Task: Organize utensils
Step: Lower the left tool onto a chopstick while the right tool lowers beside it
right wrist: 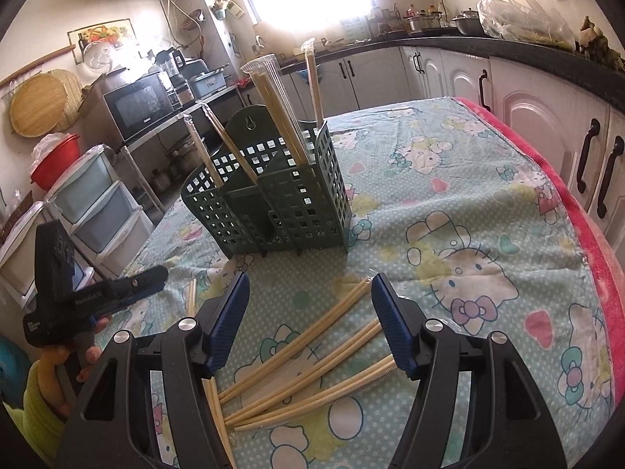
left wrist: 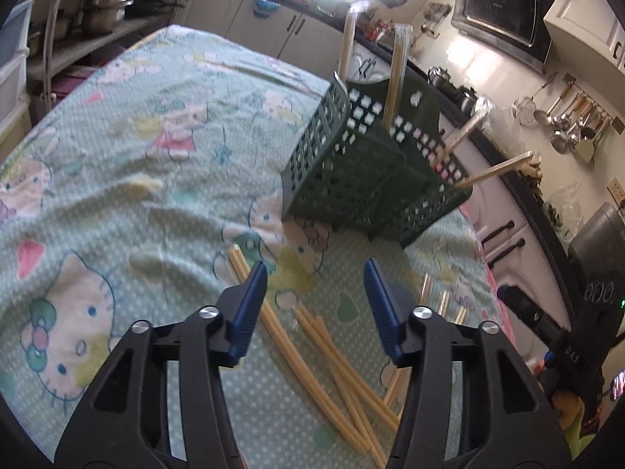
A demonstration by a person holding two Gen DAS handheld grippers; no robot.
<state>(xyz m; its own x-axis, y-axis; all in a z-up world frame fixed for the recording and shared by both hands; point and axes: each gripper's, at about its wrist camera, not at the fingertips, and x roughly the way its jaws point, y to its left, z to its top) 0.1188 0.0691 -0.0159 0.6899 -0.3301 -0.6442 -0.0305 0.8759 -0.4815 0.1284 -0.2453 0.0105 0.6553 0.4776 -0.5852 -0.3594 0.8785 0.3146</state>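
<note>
The green perforated caddy (right wrist: 269, 195) stands upright on the patterned tablecloth (right wrist: 468, 203), at 12 o'clock from both grippers, with several wrapped chopstick packs (right wrist: 273, 109) already leaning in its compartments. The loose chopsticks (right wrist: 312, 367) lie scattered flat on the cloth at 6 o'clock from the caddy, fanned and partly crossing one another. The right gripper (right wrist: 310, 324) is held above this pile with its jaws parted to a moderate width; nothing is between them. The left gripper (left wrist: 316, 308) is angled down over the same scatter, jaws apart and empty, with sticks visible on the cloth below the gap; whether the pads touch any stick cannot be told. In the right wrist view this left tool appears at 9 o'clock, held by a hand (right wrist: 84, 346) wearing a yellow sleeve (right wrist: 41, 402). Handling assessment: the chopsticks are judged light, thin and rigid, with smooth rounded surfaces likely to roll or slip from the pads; some appear sleeved in clear film, which would add slipperiness. Recommended hold: grip one stick or one pair near mid-length, across its axis, so it stays balanced when raised and tipped toward the caddy. Avoid the crossing points, where a neighbouring stick may be dragged along. The soft, wrinkled cloth may catch a fingertip.
</note>
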